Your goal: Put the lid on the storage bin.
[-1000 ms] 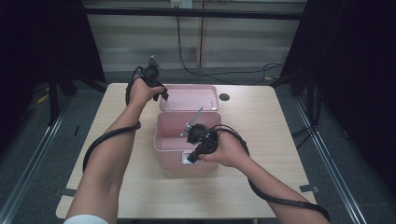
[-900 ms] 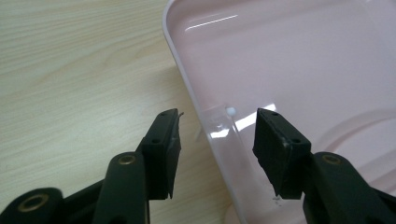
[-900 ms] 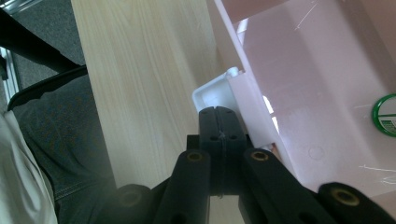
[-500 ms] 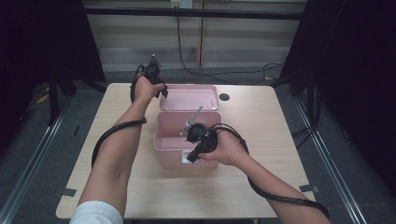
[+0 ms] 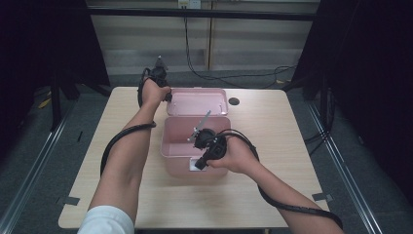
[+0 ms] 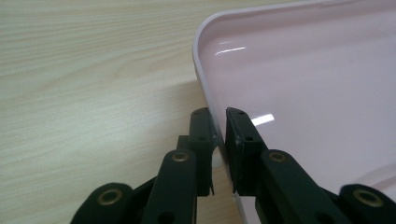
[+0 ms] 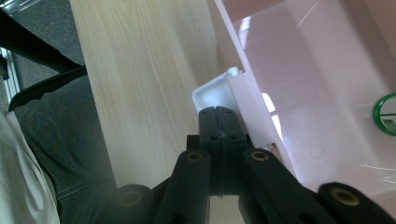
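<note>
A pink plastic box (image 5: 168, 142) stands open in the middle of the table, its lid (image 5: 197, 99) lying flat behind it. My left gripper (image 5: 165, 97) is at the lid's left edge. In the left gripper view its jaws have just been closing and now pinch the lid's raised rim (image 6: 205, 84) between them. My right gripper (image 7: 219, 122) is shut with nothing between its jaws, its tips against the white latch (image 7: 212, 93) on the box's front wall. From above, that right gripper (image 5: 198, 163) sits at the front rim of the box.
A green-and-white round thing (image 7: 386, 114) lies inside the box. The wooden table (image 5: 292, 161) has a black round hole (image 5: 234, 101) near its far edge. Cables trail from both grippers along the forearms. Dark floor and rails surround the table.
The left hand has shifted slightly at the lid's left edge. The right hand has kept still at the front of the box.
</note>
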A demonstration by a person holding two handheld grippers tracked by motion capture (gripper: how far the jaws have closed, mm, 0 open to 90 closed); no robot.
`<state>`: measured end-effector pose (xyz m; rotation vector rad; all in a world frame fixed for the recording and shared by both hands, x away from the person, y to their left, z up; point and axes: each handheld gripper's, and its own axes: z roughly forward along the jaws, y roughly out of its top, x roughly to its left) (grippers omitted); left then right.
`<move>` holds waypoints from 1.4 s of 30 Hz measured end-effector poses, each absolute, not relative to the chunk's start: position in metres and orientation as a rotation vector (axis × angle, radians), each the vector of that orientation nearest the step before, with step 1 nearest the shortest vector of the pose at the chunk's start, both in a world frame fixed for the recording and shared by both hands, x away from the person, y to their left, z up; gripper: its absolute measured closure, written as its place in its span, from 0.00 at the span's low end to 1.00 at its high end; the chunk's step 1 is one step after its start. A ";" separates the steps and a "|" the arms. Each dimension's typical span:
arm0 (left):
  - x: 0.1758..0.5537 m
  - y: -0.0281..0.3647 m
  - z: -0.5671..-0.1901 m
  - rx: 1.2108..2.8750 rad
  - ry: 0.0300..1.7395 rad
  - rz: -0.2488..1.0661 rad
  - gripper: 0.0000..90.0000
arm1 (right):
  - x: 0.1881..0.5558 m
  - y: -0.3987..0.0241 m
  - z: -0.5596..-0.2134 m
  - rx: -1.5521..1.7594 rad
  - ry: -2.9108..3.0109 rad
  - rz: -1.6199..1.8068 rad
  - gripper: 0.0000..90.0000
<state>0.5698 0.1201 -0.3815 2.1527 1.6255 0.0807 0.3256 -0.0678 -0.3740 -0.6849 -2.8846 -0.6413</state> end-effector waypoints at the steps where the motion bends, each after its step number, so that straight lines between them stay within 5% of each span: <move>1: 0.570 0.120 -0.380 2.159 1.622 0.079 0.91 | 0.326 -0.068 -0.374 -0.683 -2.884 -0.640 1.00; 31: 0.552 0.128 -0.330 2.139 1.545 0.130 1.00 | 0.328 -0.064 -0.373 -0.730 -2.883 -0.630 1.00; 37: 0.560 0.132 -0.349 2.127 1.573 0.169 0.81 | 0.330 -0.064 -0.373 -0.734 -2.874 -0.622 1.00; 42: 0.570 0.131 -0.365 2.113 1.599 0.137 0.75 | 0.332 -0.064 -0.374 -0.707 -2.868 -0.642 1.00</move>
